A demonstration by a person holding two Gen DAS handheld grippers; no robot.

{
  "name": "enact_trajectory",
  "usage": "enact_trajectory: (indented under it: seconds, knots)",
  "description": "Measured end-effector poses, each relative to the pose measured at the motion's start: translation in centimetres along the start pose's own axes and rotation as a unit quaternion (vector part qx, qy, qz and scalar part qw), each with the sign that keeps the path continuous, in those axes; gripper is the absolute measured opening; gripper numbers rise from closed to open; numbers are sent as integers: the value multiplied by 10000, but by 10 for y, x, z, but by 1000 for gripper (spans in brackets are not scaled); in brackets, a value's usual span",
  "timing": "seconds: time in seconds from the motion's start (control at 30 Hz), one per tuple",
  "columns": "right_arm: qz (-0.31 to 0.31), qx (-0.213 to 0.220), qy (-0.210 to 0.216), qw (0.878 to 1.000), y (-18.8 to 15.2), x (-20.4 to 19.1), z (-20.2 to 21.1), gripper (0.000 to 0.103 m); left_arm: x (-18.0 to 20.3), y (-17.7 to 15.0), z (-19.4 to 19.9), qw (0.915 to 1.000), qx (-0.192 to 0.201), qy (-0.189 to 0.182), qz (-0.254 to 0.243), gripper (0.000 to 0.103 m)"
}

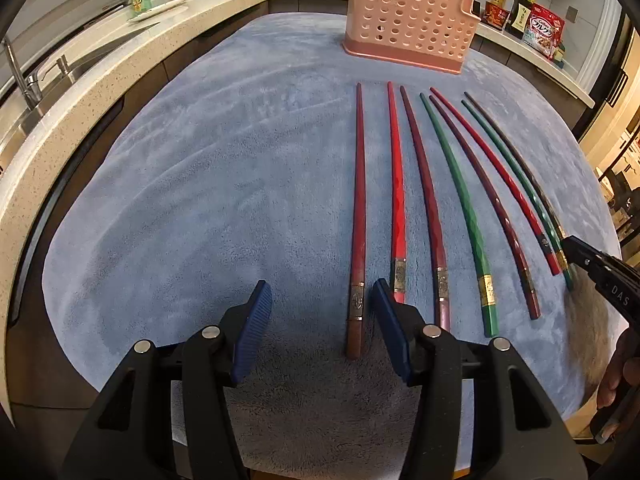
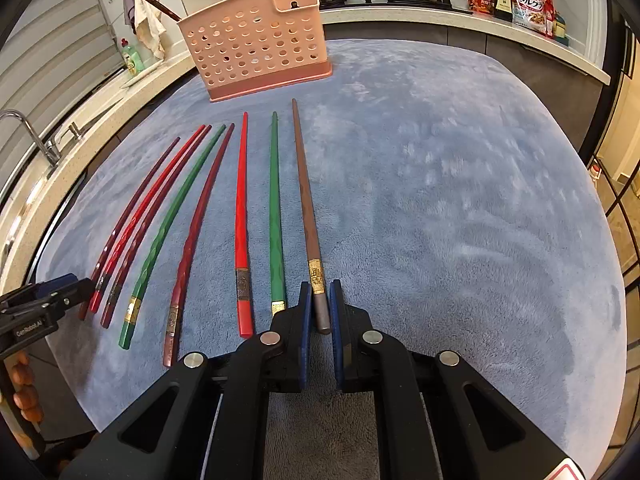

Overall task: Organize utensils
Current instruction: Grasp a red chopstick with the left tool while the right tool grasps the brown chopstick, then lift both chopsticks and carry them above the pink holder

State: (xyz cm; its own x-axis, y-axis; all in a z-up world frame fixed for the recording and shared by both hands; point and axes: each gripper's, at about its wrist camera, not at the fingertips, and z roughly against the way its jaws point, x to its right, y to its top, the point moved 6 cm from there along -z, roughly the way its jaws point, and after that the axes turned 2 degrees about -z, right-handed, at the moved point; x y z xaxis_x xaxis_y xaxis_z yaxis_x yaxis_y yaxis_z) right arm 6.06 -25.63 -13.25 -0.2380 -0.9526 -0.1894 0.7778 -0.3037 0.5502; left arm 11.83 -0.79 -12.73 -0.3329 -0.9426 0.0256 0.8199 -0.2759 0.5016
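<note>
Right gripper point(image 2: 320, 308), lower centre of the right wrist view: nearly closed, blue pads pinching the grey butt end of the brown chopstick point(image 2: 306, 208). Long axis of that chopstick running straight up the frame from the pads, thin tip aimed toward the pink holder point(image 2: 256, 52) at upper left of centre. One chopstick already leaning out of the holder's top left corner. Bare blue cloth point(image 2: 460, 200) to the right of the held chopstick, plenty of room to lift and swing; green chopstick point(image 2: 275, 208) just beside it on the left, apart from it.

Left gripper point(image 1: 320, 320), lower centre of the left wrist view: about half open, nothing pinched. Dark red chopstick point(image 1: 358, 220) lying between the pads, close to the right pad, long axis straight up the frame toward the holder at upper right of centre. Bright red chopstick point(image 1: 397, 200) just past the right pad, its butt hidden behind that pad, so likely little margin there for closing cleanly. Open cloth to the left.

Remaining chopsticks fanned side by side on the tabletop cloth, butts toward the bottom of both frames, tips toward the holder. Probable next move: lift the brown one, carry it up-frame to the holder; the right hand better placed for that, already gripping.
</note>
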Motion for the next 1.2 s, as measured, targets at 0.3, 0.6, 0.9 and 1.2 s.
enact_trajectory:
  seconds: [0.3, 0.6, 0.9, 1.2]
  knots:
    - [-8, 5, 0, 10000, 0, 0, 1, 9, 2, -1, 0, 10000, 10, 9, -72, 28]
    - [40, 19, -17, 10000, 0, -1, 2, 8, 4, -1, 2, 9998, -75, -182, -34, 9]
    - [186, 219, -13, 9996, 9, -9, 19, 8, 4, 11, 27, 9992, 112, -354, 131, 7]
    - [148, 717, 119, 9972, 46, -16, 61, 7, 0, 47, 70, 9970, 555, -482, 254, 7]
